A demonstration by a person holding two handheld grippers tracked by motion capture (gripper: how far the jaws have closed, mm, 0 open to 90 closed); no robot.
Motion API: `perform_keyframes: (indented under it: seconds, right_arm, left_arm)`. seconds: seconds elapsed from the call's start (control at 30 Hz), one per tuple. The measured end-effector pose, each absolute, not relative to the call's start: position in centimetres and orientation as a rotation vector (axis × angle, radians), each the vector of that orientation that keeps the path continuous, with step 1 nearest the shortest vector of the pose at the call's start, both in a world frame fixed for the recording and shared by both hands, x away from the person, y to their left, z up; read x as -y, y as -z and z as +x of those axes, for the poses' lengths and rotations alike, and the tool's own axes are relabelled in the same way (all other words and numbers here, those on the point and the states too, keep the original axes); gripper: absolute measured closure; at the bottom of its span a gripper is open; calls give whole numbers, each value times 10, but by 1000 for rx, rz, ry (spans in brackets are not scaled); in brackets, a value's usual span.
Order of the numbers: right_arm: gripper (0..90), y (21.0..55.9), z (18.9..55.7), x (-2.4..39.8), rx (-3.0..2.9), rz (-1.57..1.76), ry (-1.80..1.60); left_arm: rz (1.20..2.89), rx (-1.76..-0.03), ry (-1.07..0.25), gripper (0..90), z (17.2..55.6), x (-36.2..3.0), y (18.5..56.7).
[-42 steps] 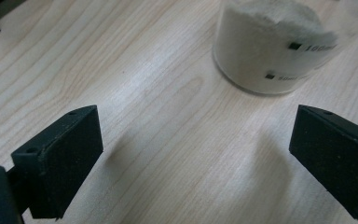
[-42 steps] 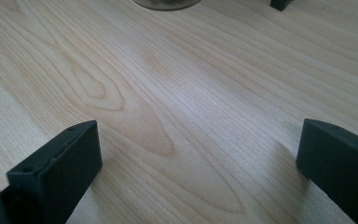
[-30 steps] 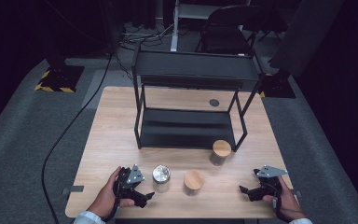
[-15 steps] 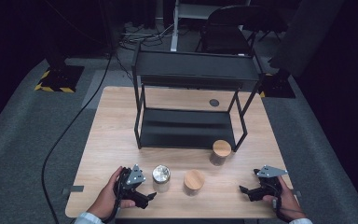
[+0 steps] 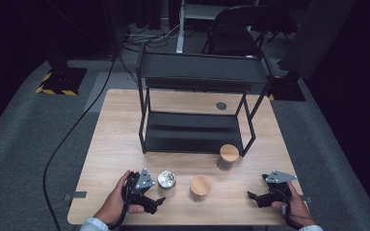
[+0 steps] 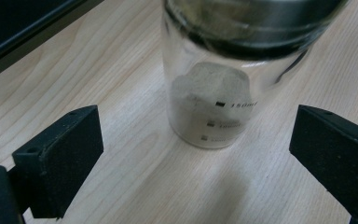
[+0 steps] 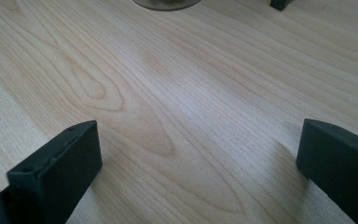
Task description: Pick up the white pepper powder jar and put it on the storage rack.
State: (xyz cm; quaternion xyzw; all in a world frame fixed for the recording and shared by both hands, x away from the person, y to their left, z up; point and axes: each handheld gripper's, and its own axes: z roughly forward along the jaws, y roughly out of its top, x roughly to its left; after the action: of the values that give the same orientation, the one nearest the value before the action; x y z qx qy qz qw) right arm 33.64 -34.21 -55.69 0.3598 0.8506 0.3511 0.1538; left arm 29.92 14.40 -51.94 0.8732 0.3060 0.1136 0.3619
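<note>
Near the table's front edge, both hand-held grippers gape wide, the left hand-held gripper (image 6: 193,154) facing the glass jar (image 6: 214,93), untouched.

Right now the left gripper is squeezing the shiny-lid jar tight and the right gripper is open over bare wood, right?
Not quite. The left gripper is open, not squeezing: in the left gripper view its jaws stand wide apart on either side of the shiny-lid jar, touching nothing. The right gripper is open over bare wood, as you said.

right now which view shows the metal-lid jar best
The left gripper view: the jar stands close between the open jaws, its glass wall, pale powder and printed marks clear. The high view shows it small, mostly its shiny lid. The right gripper view gives nothing certain.
</note>
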Motion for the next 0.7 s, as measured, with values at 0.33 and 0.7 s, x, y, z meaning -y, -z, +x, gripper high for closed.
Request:
perform_keyframes:
  seconds: [0.33,0.7]
  right_arm:
    - [0,557,336,342,-2439,1032,-1007]
    - [0,557,337,342,-2439,1032,-1006]
  left_arm:
    - [2250,-762,-285,25,304,-129,517]
    - [2253,-770,-247,30,310,-122,522]
